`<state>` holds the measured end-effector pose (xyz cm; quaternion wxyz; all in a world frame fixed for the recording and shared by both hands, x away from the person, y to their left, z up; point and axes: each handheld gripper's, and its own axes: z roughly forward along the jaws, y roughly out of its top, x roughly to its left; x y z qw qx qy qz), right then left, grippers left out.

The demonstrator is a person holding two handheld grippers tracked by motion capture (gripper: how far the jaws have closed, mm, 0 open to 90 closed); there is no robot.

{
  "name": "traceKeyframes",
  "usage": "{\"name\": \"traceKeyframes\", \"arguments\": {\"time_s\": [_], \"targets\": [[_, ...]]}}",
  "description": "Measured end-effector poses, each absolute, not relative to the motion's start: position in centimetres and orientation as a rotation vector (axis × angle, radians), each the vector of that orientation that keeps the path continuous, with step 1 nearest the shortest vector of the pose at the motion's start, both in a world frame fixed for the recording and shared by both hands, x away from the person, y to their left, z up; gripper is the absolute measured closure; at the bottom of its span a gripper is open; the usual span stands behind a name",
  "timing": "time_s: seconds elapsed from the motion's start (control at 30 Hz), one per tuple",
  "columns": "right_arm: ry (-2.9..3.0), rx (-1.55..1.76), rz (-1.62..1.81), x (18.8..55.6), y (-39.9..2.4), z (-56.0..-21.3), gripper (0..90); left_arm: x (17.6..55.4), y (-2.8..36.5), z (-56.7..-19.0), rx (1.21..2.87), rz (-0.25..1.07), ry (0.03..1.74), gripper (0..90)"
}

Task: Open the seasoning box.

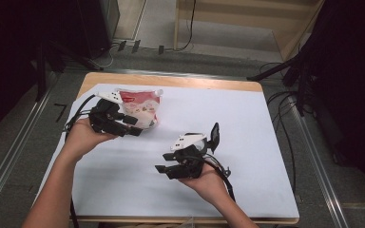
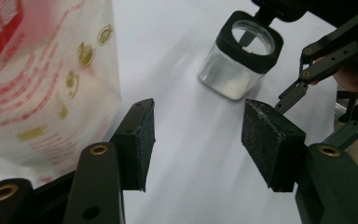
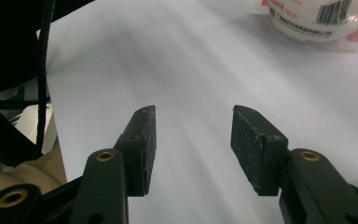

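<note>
**Claws hover empty beside the snack bag**

Bag [image 1: 140, 108] sits at the far left of the white-covered counter [image 1: 247, 123] in the high view, a red and white printed pouch standing upright. The left claw [image 1: 134, 126] is just in front of the bag, very near it, jaws apart. The right claw [image 1: 164, 168] is well apart from the bag, toward the near middle, also released, and a clear jar [image 1: 200, 142] with a black rim stands just behind it.

In the left gripper view, the pads [image 2: 140, 140] stand spread with nothing between them; the bag [image 2: 46, 79] rises just beside the left-hand pad, and the jar [image 2: 242, 60] is farther off, away from the bag.

In the right gripper view, the claw [image 3: 193, 140] is released over bare sheet, the bag [image 3: 317, 21] far ahead.

Judging by this, the approach step is in hand. Next, the left claw needs to turn toward the bag and clench on its edge.
</note>
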<state>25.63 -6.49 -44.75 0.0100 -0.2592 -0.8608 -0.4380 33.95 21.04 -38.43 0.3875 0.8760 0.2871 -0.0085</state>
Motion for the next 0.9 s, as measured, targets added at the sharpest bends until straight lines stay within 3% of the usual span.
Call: {"name": "traceKeyframes", "arguments": {"time_s": [0.6, 0.9], "targets": [[-2.678, -0.764, -1.309, 25.2, -5.6, -46.4, 49.7, 34.6, 26.5, -38.8, 2.192, 0.089, 0.857, 44.8], [-2.69, -0.776, -1.296, 24.8, -5.8, -46.6, 49.5, 35.9, 27.0, -39.0, 2.165, 0.128, 0.887, 39.8]]}}
